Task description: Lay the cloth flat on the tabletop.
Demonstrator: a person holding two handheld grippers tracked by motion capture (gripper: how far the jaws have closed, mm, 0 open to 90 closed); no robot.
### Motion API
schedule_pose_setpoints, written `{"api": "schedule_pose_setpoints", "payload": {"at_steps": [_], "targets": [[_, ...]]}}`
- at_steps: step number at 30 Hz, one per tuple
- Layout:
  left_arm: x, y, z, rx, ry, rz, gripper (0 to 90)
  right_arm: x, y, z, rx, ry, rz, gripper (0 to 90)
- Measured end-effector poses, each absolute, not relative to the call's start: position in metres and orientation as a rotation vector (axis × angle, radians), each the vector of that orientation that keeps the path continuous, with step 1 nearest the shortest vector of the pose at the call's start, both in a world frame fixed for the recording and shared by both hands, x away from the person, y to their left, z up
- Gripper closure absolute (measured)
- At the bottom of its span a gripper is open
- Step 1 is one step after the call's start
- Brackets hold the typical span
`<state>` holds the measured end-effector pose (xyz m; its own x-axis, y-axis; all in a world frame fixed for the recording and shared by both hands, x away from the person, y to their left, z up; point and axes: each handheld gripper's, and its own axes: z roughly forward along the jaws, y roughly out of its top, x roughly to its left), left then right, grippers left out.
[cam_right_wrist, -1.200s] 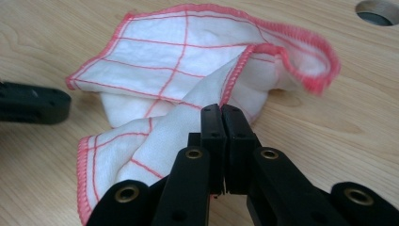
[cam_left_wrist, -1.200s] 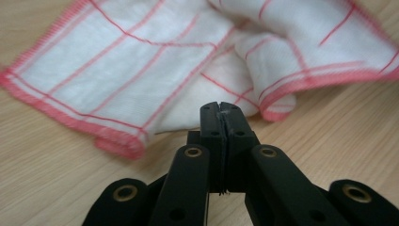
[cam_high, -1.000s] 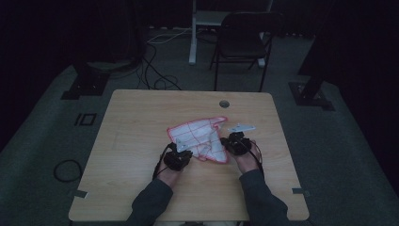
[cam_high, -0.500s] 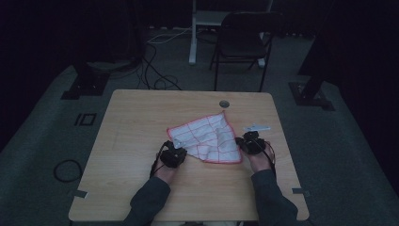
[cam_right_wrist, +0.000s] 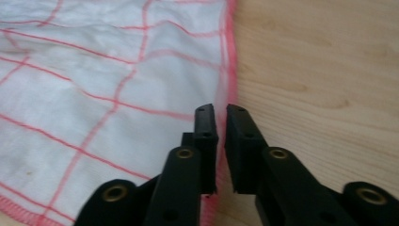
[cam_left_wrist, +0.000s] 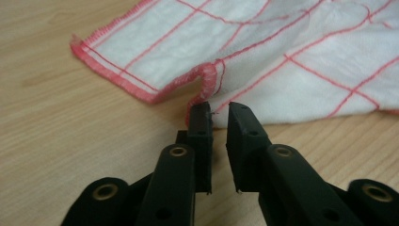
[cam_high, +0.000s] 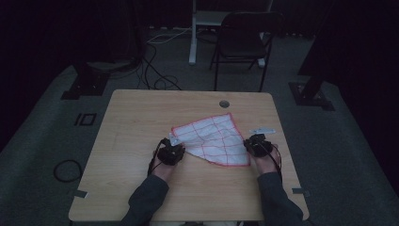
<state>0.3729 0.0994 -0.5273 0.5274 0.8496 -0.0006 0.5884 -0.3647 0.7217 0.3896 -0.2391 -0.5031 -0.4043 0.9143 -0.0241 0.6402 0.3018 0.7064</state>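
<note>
Cloth point(cam_high: 214, 140), white with red checks, lies spread on the desk point(cam_high: 136, 122) between both tools. Left tool point(cam_left_wrist: 217, 109) sits at the puckered hem, jaws slightly apart, nothing pinched. Right tool point(cam_right_wrist: 221, 109) pinches the cloth's red edge between nearly closed jaws.

Dim, murky high view, brighter evenly lit gripper views, foreground soft
</note>
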Motion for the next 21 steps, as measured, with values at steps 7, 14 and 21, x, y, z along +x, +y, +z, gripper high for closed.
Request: {"api": "schedule_pose_setpoints", "payload": {"at_steps": [7,14,21], "targets": [[0.385,0.101,-0.521,2.077,1.178,0.506,76.3,0.372,-0.199,-0.493,1.2,2.231,0.955,73.3],[0.4,0.099,-0.519,2.077,1.207,0.488,73.4,0.364,-0.143,-0.505,1.035,2.362,0.959,69.8],[0.405,0.101,-0.518,2.067,1.227,0.471,73.5,0.363,-0.098,-0.514,0.91,2.443,0.957,61.7]]}}
